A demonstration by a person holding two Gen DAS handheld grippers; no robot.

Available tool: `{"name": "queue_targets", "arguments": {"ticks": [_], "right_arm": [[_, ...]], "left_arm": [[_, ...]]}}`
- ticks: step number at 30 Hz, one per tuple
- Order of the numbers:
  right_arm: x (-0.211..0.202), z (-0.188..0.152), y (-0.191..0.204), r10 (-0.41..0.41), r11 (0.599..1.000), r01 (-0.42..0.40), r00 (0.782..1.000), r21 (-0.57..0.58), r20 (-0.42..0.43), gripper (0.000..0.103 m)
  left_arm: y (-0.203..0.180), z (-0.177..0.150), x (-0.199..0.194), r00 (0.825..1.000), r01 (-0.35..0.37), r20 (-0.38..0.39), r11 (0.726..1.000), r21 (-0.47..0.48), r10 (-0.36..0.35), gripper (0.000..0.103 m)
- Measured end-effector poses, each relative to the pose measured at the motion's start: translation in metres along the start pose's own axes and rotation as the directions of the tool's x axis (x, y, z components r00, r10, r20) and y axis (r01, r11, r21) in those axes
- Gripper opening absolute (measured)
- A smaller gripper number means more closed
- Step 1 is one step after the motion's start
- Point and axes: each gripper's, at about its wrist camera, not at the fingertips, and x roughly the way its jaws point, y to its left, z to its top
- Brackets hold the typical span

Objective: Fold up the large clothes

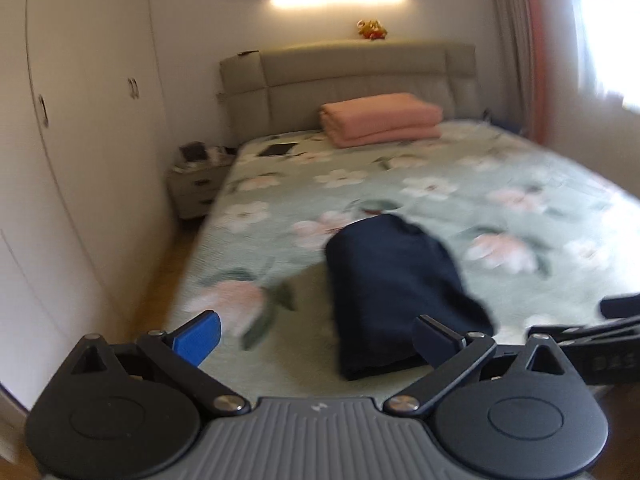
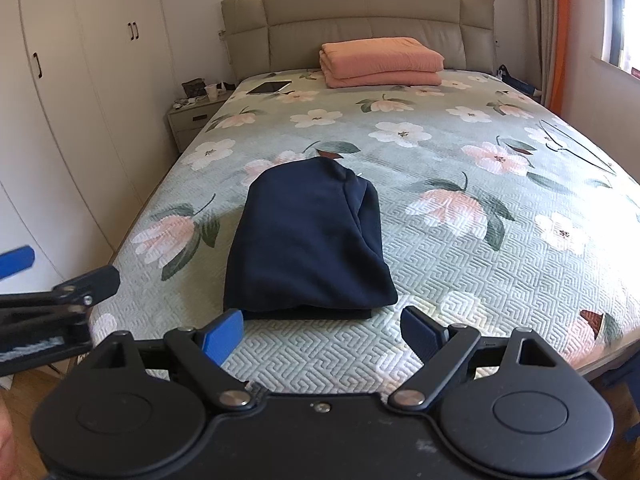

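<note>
Left wrist view, blurred: the navy garment [image 1: 400, 292] lies folded into a thick bundle on the floral bedspread [image 1: 460, 200], long axis running toward the headboard [image 1: 352, 72]. The left gripper [image 1: 316, 340] gapes wide, empty.

Right wrist view: the same bundle sits near the foot edge — rounded far end, layered near end. The right gripper [image 2: 322, 330] is spread wide, holding nothing.

My left wrist view was smeared with motion blur: the floral bedspread [image 1: 400, 184] lost its quilting, and the navy garment [image 1: 400, 292] showed no clear folds. My right gripper [image 1: 616, 320] was cut off by that picture's right edge, so I could not tell how its jaws stood. In the right wrist view my left gripper [image 2: 60, 276] ran off the left edge. The clutter on the far nightstand [image 2: 196, 114] was too small to tell. The window [image 2: 624, 12] was cropped at the right, and I could not make out the thin wire object [image 2: 576, 144] on the bed's right side
</note>
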Motion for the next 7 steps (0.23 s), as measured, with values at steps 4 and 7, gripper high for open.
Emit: {"name": "queue_targets", "arguments": {"ticks": [4, 7], "right_arm": [[0.0023, -0.0020, 0.0011, 0.001, 1.000, -0.001, 1.000, 0.002, -0.008, 0.102], [0.0028, -0.0018, -0.0021, 0.011, 1.000, -0.010, 1.000, 0.016, -0.011, 0.102]], "left_arm": [[0.0008, -0.0019, 0.0000, 1.000, 0.020, 0.013, 1.000, 0.000, -0.020, 0.103], [0.0002, -0.0057, -0.0046, 0.997, 0.070, 0.042, 0.997, 0.025, -0.071, 0.103]]}}
